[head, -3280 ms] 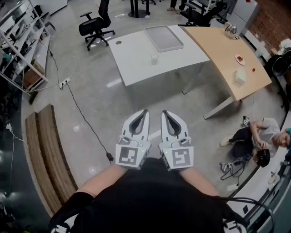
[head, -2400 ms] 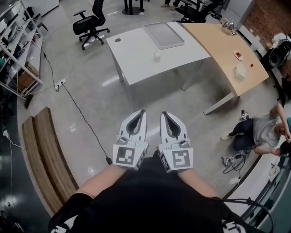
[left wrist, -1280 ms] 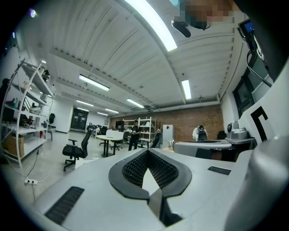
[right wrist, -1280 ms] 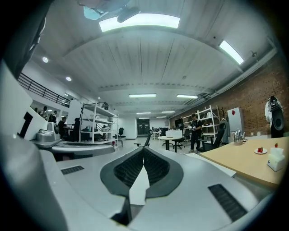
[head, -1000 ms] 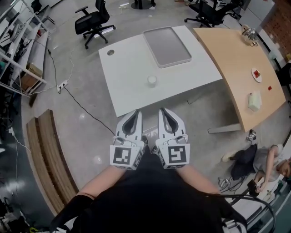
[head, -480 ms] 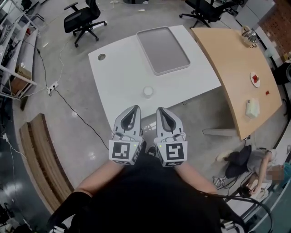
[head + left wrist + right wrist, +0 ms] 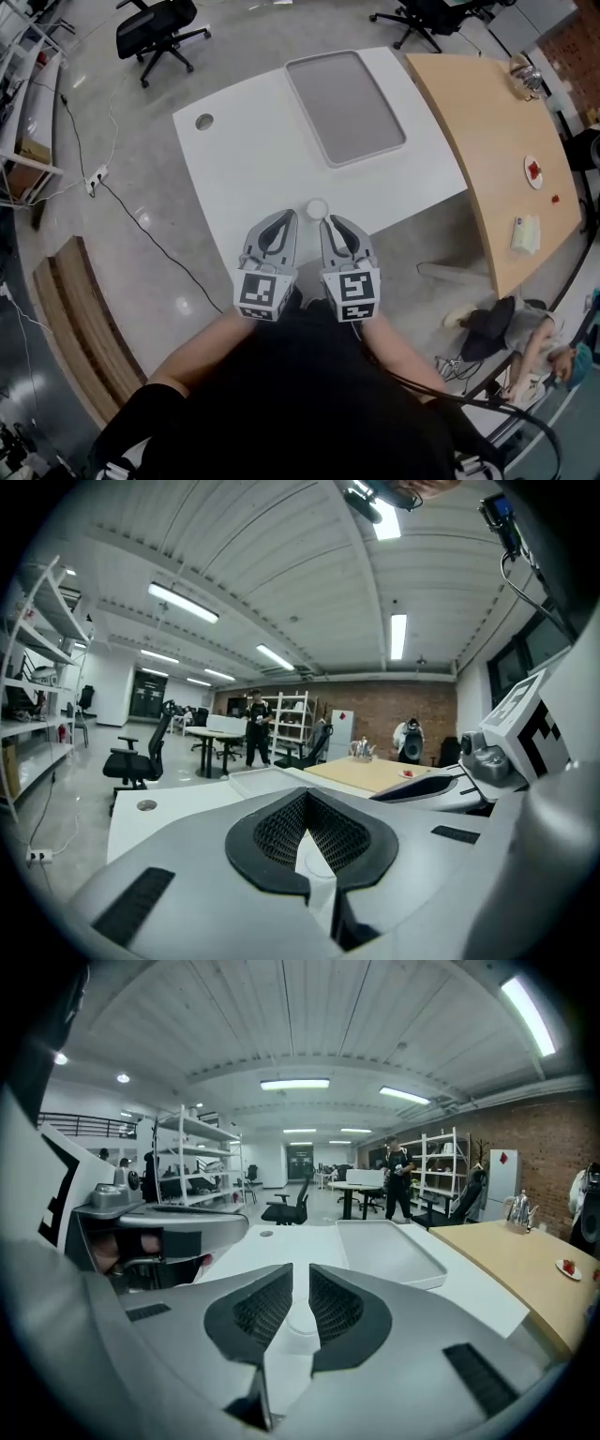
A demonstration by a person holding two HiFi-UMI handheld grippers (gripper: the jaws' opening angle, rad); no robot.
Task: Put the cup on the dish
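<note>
A polished concrete floor carried one smooth white rectangular desk (image 7: 244,159). On it lay one shallow grey dish (image 7: 345,105) with rounded corners and, well apart near the front edge, one small round white cup (image 7: 317,208). The left gripper (image 7: 281,215) and right gripper (image 7: 335,220) hovered side by side just short of the cup, both jaws closed and empty.

Left gripper (image 7: 285,215), right gripper (image 7: 331,220) abreast, apparently closed.
</note>
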